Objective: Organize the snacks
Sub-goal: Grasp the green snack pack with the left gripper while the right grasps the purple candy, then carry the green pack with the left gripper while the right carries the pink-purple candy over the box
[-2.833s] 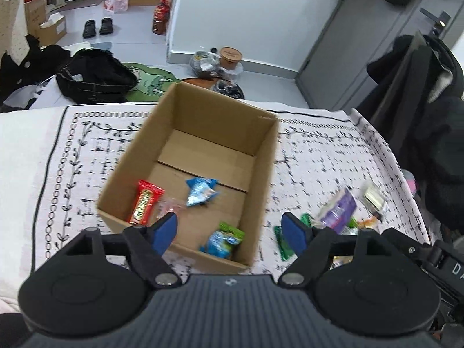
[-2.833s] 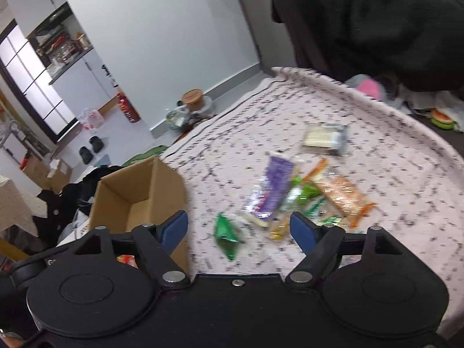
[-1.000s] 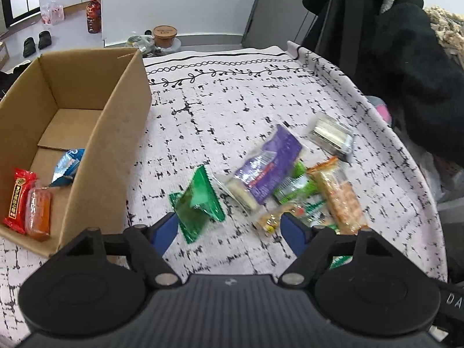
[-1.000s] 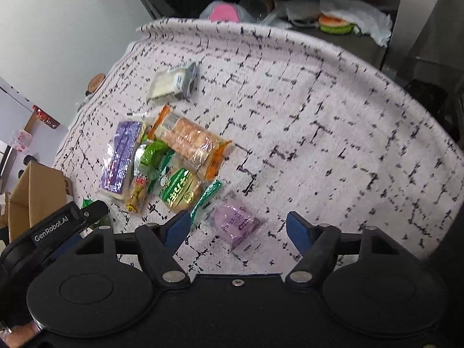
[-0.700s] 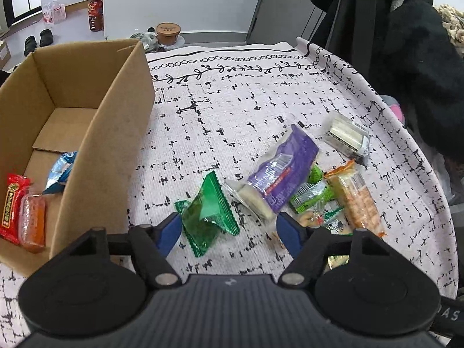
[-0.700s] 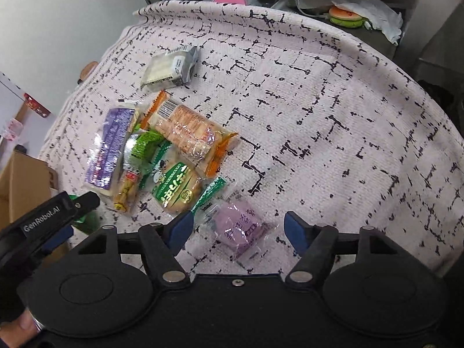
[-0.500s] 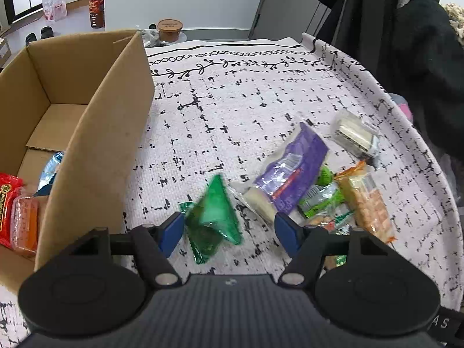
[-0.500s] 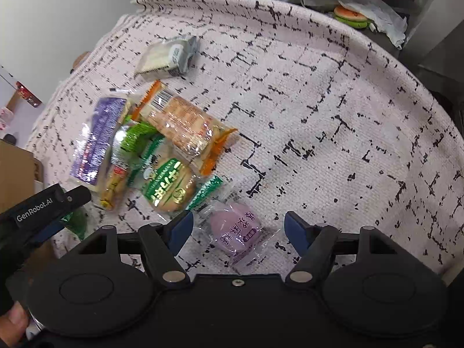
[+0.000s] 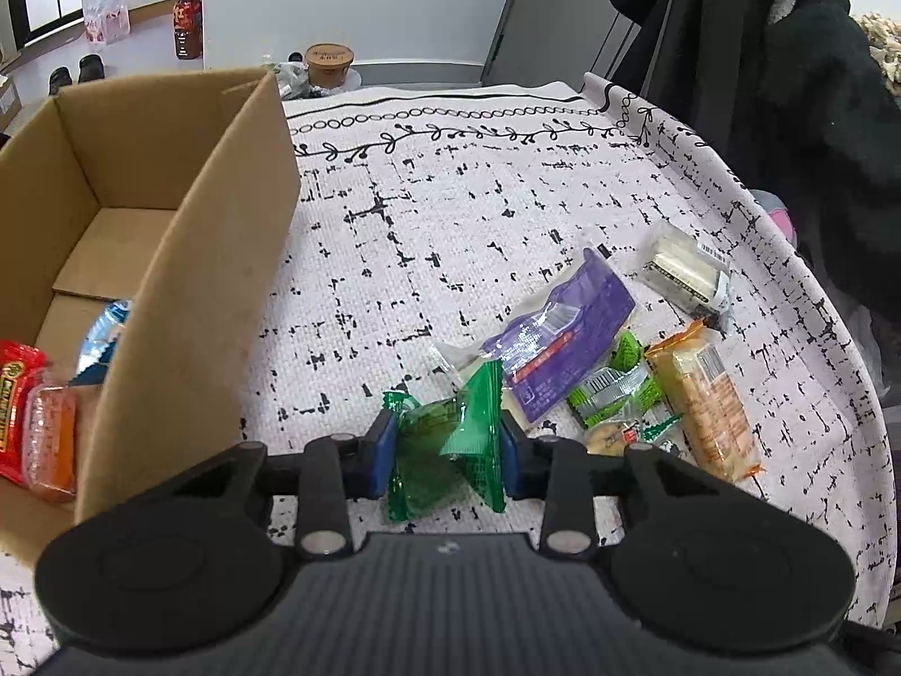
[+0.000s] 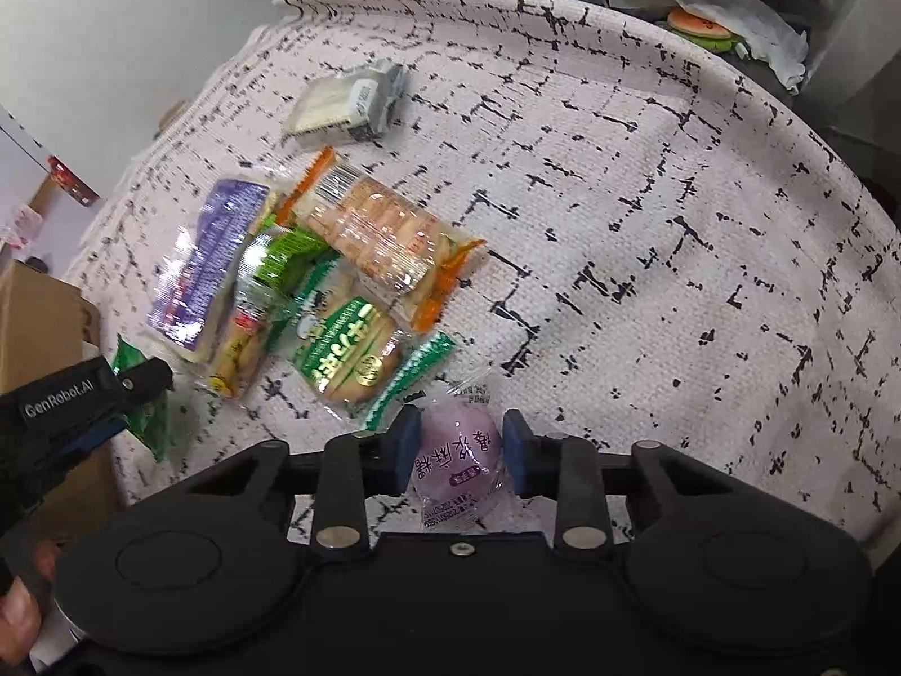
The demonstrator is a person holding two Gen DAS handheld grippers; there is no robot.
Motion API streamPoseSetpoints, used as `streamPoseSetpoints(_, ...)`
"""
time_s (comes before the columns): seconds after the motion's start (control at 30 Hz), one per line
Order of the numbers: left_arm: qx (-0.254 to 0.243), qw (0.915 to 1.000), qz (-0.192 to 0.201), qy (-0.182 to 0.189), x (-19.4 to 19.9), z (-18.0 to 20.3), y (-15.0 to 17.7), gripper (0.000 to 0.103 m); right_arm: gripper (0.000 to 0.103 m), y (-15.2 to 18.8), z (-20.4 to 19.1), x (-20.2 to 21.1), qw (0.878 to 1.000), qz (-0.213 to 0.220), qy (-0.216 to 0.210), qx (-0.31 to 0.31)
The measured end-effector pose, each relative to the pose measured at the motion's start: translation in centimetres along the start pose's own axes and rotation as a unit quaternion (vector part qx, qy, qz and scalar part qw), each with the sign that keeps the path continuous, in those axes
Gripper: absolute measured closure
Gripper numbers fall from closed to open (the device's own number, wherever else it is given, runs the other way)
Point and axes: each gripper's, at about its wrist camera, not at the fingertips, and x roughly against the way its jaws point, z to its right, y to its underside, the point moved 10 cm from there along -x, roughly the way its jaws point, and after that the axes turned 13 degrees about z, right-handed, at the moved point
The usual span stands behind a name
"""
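On the patterned tablecloth (image 9: pixel 450 214) my left gripper (image 9: pixel 445 453) has its jaws closing, and the blue pads press a crumpled green packet (image 9: pixel 428 422). That gripper sits just right of the open cardboard box (image 9: pixel 186 259), which holds a red packet (image 9: pixel 14 394), an orange one (image 9: pixel 50 434) and a blue one (image 9: pixel 104 332). My right gripper (image 10: pixel 459 453) is closing too, its pads against a round purple snack (image 10: pixel 459 467) in clear wrap. Beyond lies a pile: purple packet (image 10: pixel 208 259), orange cracker packet (image 10: pixel 377 231), green-labelled bun (image 10: pixel 349 355), white packet (image 10: pixel 343 96).
The round table edge (image 10: pixel 816 152) curves close on the right. Dark coats (image 9: pixel 788 84) hang just past it. The left gripper (image 10: pixel 84 394) shows at the left of the right wrist view, with a person's fingertips (image 10: pixel 17 614) below it. Bottles and a tub stand on the floor behind.
Both pairs of jaws have come together, the left onto the green packet and the right onto the purple snack. The right gripper has sunk slightly toward the cloth.
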Motion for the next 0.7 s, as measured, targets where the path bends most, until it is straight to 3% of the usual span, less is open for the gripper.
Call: streamPoseSetpoints(0.7,-0.033,0.9992,0.020,0.010,6.8,1.3,-1.9,0.068,0.078,-3.6,-2.1,4.8,0.993,0.081,-0.083,-0.028)
